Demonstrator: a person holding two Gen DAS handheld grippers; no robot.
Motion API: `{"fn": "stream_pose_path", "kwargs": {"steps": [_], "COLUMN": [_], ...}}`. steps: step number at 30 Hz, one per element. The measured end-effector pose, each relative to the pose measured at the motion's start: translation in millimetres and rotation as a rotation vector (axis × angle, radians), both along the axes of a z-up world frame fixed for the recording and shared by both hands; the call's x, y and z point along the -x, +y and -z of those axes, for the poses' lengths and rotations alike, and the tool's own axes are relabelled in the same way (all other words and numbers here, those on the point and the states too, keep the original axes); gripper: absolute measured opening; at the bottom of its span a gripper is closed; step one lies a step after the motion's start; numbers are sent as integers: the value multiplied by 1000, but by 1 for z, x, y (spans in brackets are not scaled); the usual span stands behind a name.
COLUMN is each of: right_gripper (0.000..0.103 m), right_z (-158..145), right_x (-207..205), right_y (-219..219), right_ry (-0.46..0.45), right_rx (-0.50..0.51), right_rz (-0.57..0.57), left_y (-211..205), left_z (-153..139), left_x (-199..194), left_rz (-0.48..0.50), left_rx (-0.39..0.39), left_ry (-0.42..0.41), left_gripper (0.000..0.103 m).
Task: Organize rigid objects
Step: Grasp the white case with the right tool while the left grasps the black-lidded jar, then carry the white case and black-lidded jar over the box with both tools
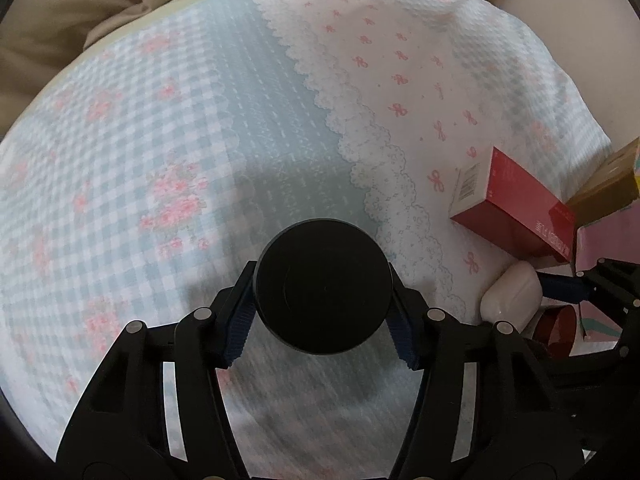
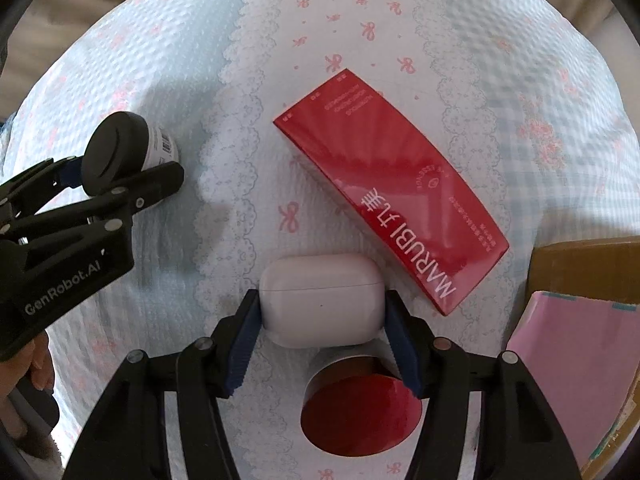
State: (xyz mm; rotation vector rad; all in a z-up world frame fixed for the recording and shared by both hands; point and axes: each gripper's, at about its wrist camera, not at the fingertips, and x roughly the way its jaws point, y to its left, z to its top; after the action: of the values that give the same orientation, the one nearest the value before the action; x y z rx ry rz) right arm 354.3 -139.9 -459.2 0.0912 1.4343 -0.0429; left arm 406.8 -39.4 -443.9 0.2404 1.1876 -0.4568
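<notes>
My left gripper [image 1: 323, 294] is shut on a jar with a black round lid [image 1: 323, 286] and holds it over the patterned cloth; the jar's white labelled body shows in the right wrist view [image 2: 120, 148]. My right gripper [image 2: 322, 326] is shut on a white earbud case [image 2: 322, 298], which also shows at the right edge of the left wrist view [image 1: 510, 294]. A red MARUBI box [image 2: 392, 196] lies flat on the cloth just beyond the case. A red-lidded round jar [image 2: 360, 408] stands below the case, between my right fingers.
A blue and pink patterned cloth [image 1: 168, 128] covers the surface. A brown cardboard box [image 2: 588, 268] with a pink inside [image 2: 576, 360] sits at the right. Beige fabric [image 1: 80, 8] lies beyond the cloth's far edge.
</notes>
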Motion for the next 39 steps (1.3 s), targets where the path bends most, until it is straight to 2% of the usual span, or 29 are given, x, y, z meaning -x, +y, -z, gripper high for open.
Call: {"fn": "stream_pose_path", "kwargs": {"steps": [8, 15, 24, 29, 39], "right_gripper": [56, 56, 56, 56, 56], "right_z": [-30, -76, -160, -202, -271], "right_x": [8, 32, 92, 129, 188], "right_y": [1, 4, 9, 0, -46], "right_ry": [-52, -111, -201, -244, -339], "right_rx": [-14, -17, -25, -43, -31], "right_rz": [4, 5, 34, 90, 153], "left_y": [11, 25, 41, 46, 24], "left_z": [-36, -92, -179, -222, -269], "left_x": [24, 59, 116, 154, 215], "left_rz": [-2, -15, -28, -19, -34], "left_rx": [14, 55, 126, 167, 215], "left_ry": [-32, -73, -108, -132, -159], "left_gripper": [55, 55, 55, 55, 55]}}
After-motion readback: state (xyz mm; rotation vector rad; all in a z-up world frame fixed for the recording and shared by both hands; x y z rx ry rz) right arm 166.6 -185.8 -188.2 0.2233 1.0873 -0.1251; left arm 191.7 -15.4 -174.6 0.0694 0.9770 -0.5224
